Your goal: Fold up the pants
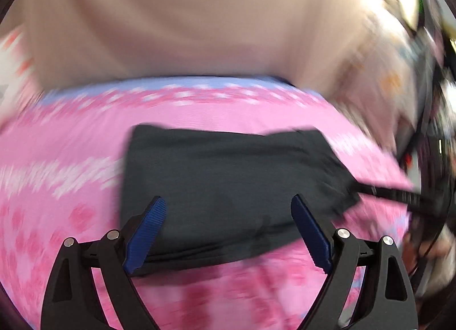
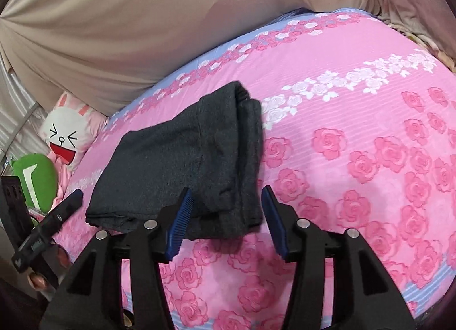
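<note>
The dark grey pants (image 2: 182, 156) lie folded into a flat rectangle on the pink rose-patterned bedspread (image 2: 356, 159). My right gripper (image 2: 226, 189) hovers at the bundle's near right corner, jaws apart, with the blue pads (image 2: 178, 227) clear of the cloth. The left wrist view is blurred. There the pants (image 1: 228, 170) lie just beyond my left gripper (image 1: 228, 198), which is wide open and holds nothing. The left gripper's black finger (image 2: 61, 210) shows at the pants' left edge in the right wrist view. The right gripper's finger (image 1: 399, 196) shows at their right edge in the left wrist view.
A beige cloth (image 2: 128, 30) hangs behind the bed. A white rabbit plush cushion (image 2: 67, 136) and a green plush (image 2: 34, 178) sit at the bed's left end. A thumb (image 2: 37, 280) of the person's hand shows at lower left. Pink bedspread stretches right of the pants.
</note>
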